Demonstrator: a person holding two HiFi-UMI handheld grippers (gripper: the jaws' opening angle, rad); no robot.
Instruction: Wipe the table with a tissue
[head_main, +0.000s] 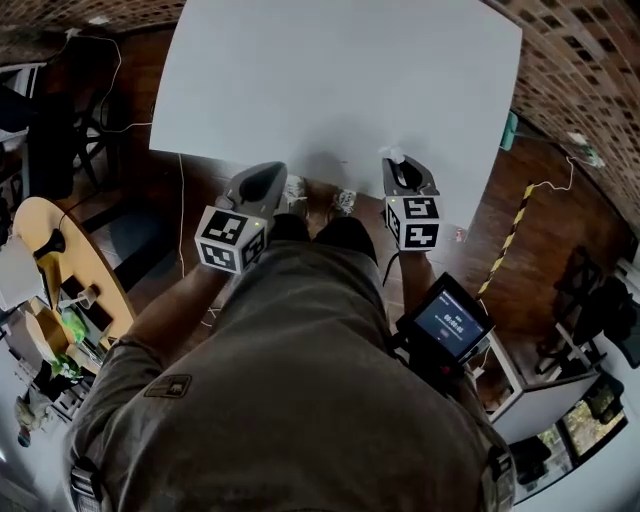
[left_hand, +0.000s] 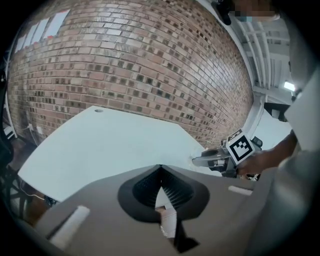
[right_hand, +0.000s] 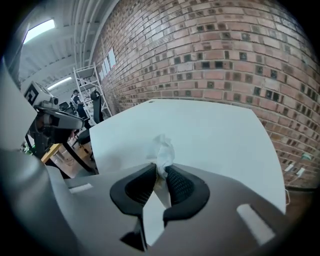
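A white table fills the top of the head view, seen also in both gripper views. My right gripper is shut on a crumpled white tissue, which sticks up past the fingertips. In the head view that gripper hovers over the table's near edge, the tissue at its tip. My left gripper is shut with nothing between its jaws; it sits at the near edge too, left of the right one.
A brick wall stands behind the table. A person's body fills the lower head view, with a small screen at the right. Wooden furniture with clutter stands on the left. Cables hang by the table's left edge.
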